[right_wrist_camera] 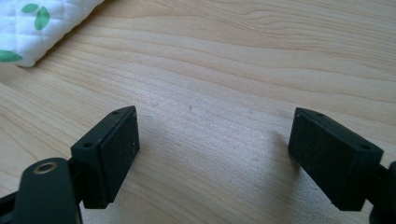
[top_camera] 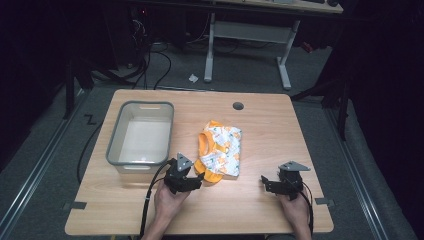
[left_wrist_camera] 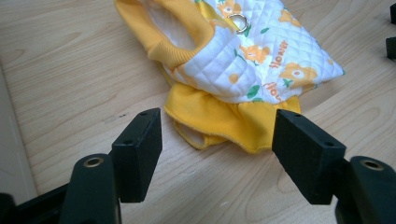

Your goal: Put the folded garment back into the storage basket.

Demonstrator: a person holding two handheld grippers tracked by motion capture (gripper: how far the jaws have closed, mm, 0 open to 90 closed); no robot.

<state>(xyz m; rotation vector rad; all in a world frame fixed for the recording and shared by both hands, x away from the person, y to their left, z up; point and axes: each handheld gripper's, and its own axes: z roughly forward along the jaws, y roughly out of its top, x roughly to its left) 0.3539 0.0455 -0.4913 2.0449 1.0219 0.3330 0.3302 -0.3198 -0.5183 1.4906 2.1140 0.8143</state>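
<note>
Garment (right_wrist_camera: 28, 25) cut off at frame corner

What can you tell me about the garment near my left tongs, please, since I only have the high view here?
Observer: In the left gripper view, the garment has a small metal ring sewn on its quilted top.
Operator: Are the left tongs touching it?
Observer: No, they stand open, with the yellow hem just ahead of them and clear of both pads.
Operator: And the right tongs?
Observer: Open over bare table, with a white quilted corner of the garment at that view's upper left.
</note>
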